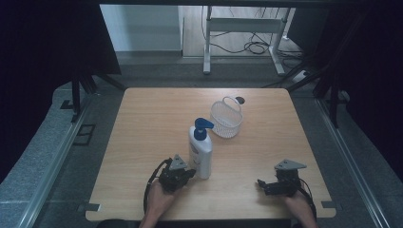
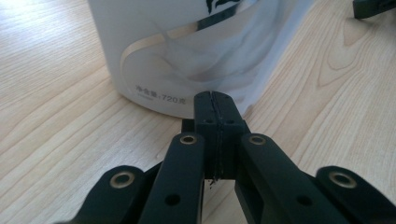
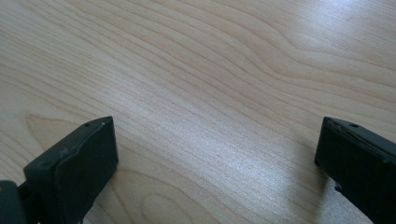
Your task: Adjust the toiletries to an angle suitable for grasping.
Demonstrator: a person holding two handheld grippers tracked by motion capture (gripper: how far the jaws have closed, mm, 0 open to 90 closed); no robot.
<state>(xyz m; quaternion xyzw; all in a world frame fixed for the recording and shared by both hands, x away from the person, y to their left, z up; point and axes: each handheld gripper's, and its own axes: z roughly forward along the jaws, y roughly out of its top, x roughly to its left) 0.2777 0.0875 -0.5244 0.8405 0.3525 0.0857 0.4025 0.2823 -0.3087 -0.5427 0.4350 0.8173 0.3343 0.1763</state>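
At the near edge of the light wood-grain table [image 1: 142, 142] I see both of my hands coming in low from the bottom of the high view, each wrapped around the back of a black two-jaw gripper. My left gripper [image 1: 188, 174] sits left of the middle of the near edge, angled up and to the right, its jaws pressed together with nothing between them; in the left gripper view the tips [image 2: 215, 100] stop just short of, or barely at, the base of the white plastic pump bottle with a blue pump head [image 1: 201, 150], and I cannot tell whether they touch. My right gripper [image 1: 262, 185] lies toward the near right corner, pointing left along the edge, jaws spread wide over bare wood in the right gripper view [image 3: 215, 140]. A grey three-cornered plate rides on top of each. The bottle stands upright near the table's middle, long axis vertical, spout pointing right toward the far side. Beyond it, nearer the far edge, sits a small white wire-mesh basket with a loop handle [image 1: 226, 118], tilted slightly, just apart from the bottle.
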